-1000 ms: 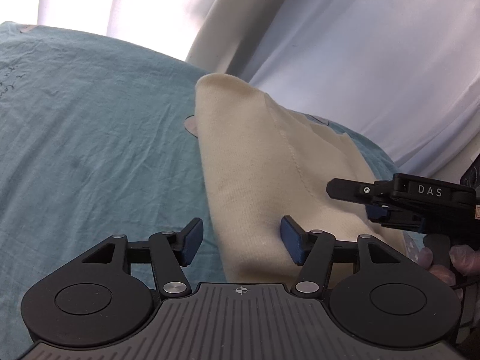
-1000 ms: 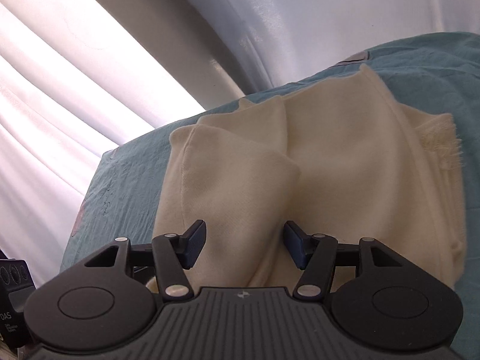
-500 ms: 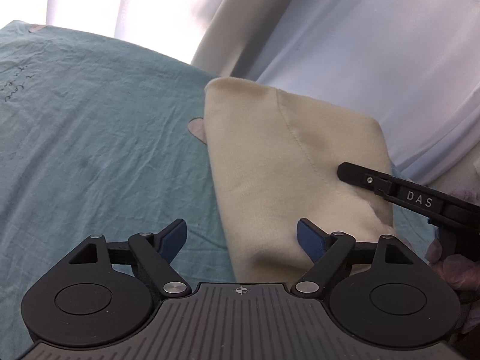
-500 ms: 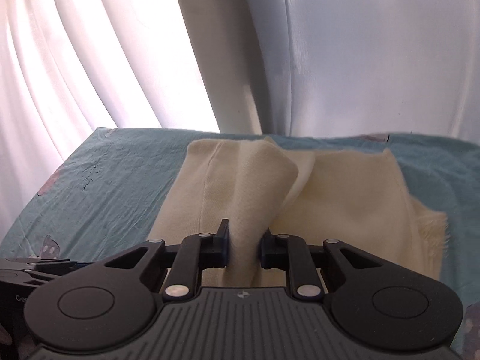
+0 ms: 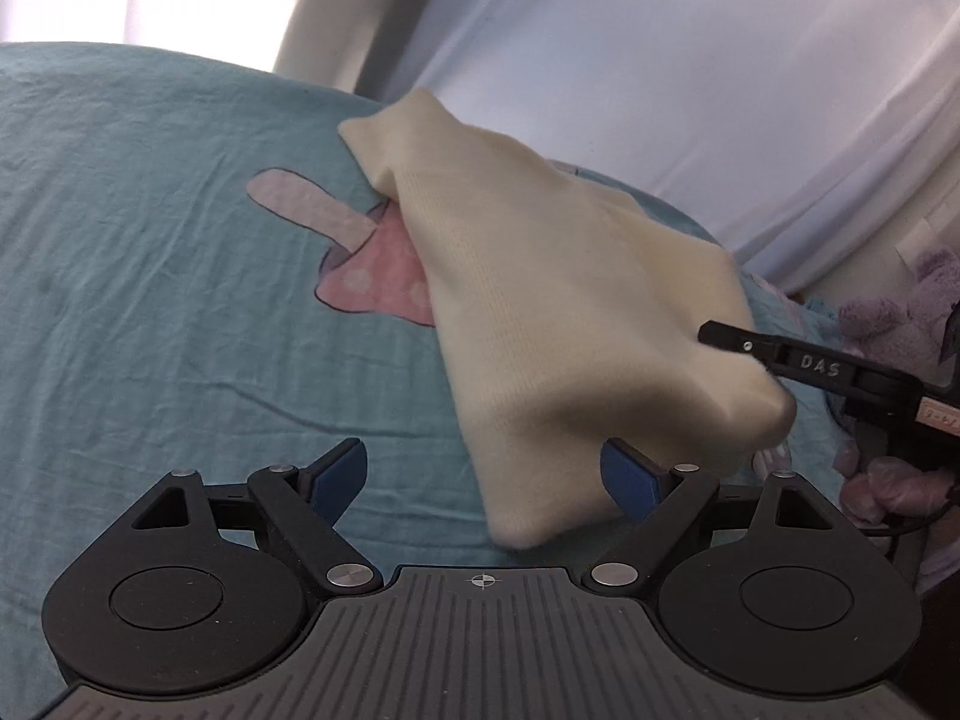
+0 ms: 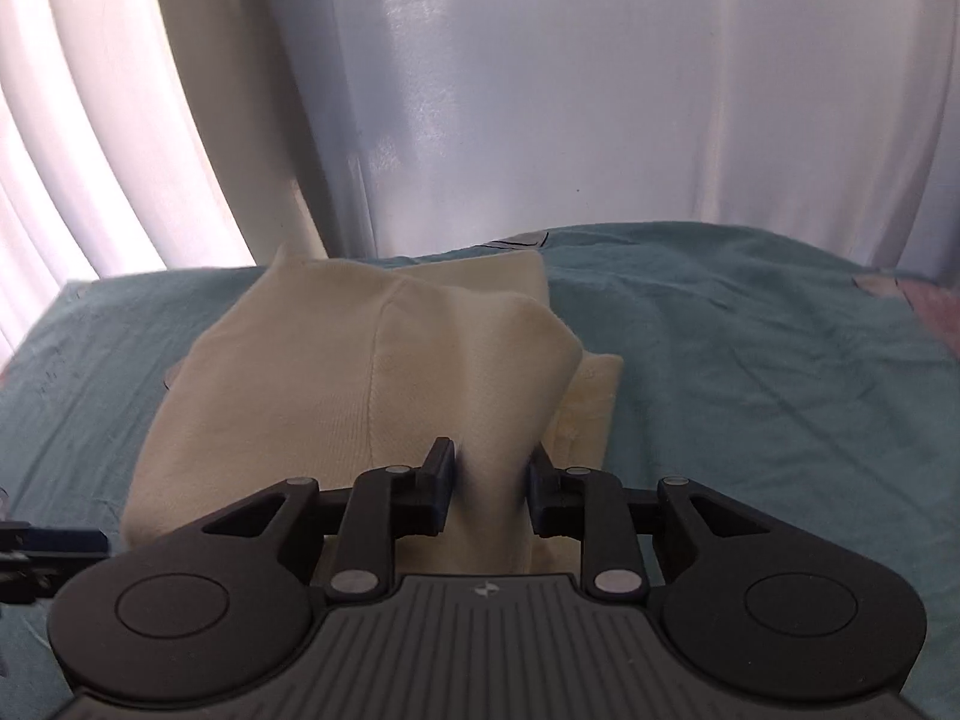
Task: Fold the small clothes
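Cream knit garment (image 6: 336, 396) lies folded on the teal bedsheet (image 6: 750, 372), toward the far edge by the curtain (image 6: 540, 90). Right gripper (image 6: 489, 480) is clenched on a raised fold of the garment, pads pressing the cloth from both sides; its jaws have just eased slightly apart, cloth between them. Left gripper (image 5: 486, 474) stands released, jaws spread wide after opening, pads clear of the garment's near corner between them. A pink mushroom print (image 5: 372, 270) shows on the sheet beside the garment.
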### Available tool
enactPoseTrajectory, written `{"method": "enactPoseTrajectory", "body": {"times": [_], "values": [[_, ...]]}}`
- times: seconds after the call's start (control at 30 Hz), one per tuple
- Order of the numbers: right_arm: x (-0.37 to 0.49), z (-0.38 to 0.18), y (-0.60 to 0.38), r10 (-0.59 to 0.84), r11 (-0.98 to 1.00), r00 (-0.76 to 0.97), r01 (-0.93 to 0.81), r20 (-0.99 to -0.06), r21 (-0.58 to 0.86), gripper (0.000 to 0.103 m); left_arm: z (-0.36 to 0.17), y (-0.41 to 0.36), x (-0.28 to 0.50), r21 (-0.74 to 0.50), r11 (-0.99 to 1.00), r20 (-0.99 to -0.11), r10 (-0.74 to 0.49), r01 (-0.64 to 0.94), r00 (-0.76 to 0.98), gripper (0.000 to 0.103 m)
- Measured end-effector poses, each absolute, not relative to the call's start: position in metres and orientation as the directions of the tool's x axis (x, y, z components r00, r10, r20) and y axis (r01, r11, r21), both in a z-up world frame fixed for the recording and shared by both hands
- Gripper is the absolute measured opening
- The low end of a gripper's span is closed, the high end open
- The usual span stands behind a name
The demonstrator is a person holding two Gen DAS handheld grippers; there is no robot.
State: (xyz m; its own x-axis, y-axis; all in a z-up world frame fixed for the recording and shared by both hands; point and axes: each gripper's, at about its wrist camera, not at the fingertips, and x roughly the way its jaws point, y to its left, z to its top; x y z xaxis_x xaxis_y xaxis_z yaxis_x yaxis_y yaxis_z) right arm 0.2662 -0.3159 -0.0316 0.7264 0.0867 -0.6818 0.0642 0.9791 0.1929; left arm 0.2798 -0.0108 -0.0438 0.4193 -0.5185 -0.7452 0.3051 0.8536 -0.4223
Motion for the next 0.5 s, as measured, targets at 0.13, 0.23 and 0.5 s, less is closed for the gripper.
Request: {"method": "enactPoseTrajectory", "body": {"times": [0.13,0.23,0.5], "values": [[0.248,-0.032,-0.324,0.175,0.948,0.716,0.062,-0.676,0.311,0.039,-0.050,-0.020,0.280,-0.416,0.850,-0.757,-0.521,0.324,0.395,0.090],[0.230,-0.028,-0.326,0.198,0.930,0.716,0.078,-0.669,0.358,0.041,-0.051,-0.030,0.278,-0.406,0.850,-0.768,-0.517,0.337,0.379,0.090],[0.185,-0.018,-0.315,0.299,0.905,0.730,-0.014,-0.614,0.425,0.055,-0.052,-0.029,0.276,-0.394,0.862,-0.782,-0.496,0.318,0.378,0.091]]}}
